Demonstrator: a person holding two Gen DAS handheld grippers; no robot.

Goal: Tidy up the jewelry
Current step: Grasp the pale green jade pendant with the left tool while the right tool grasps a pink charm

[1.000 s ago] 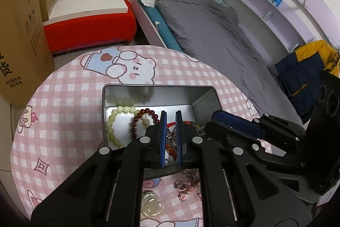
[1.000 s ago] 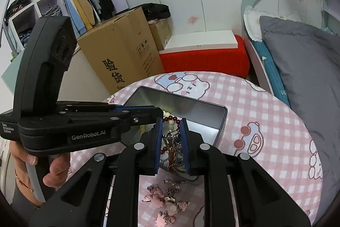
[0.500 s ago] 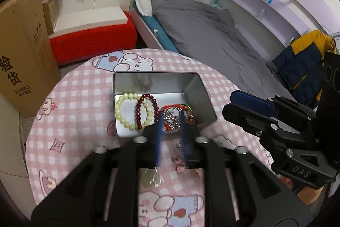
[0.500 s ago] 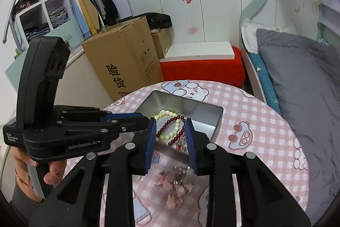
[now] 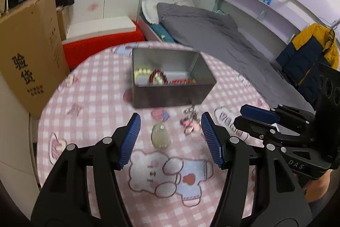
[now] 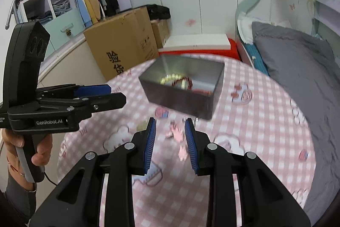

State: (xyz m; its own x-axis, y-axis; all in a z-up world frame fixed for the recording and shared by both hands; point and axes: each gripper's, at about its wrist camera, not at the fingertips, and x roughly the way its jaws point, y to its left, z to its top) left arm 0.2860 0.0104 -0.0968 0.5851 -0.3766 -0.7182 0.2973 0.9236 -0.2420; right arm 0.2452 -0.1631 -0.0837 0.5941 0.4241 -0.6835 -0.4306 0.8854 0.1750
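Note:
A metal tin (image 5: 170, 95) (image 6: 180, 99) stands on the round pink checked table (image 5: 95, 103) and holds a pale bead bracelet (image 5: 141, 73), a dark red bead bracelet (image 5: 157, 77) and a red cord piece (image 5: 180, 80). In front of the tin lie a pale green pendant (image 5: 159, 136) and a pile of pink and silver earrings (image 5: 191, 122) (image 6: 177, 133). My left gripper (image 5: 170, 135) is wide open and empty above the pendant. My right gripper (image 6: 170, 137) is open and empty above the earrings.
A cardboard box (image 5: 27, 61) stands left of the table. A red bench (image 5: 102, 44) is behind it. A bed with a grey duvet (image 5: 223, 39) lies to the right. A wardrobe with clothes (image 6: 85, 1) is at the back left.
Both grippers have pulled back and up from the tin and opened. The red cord and silver pieces that hung between the right fingers now lie in the tin.

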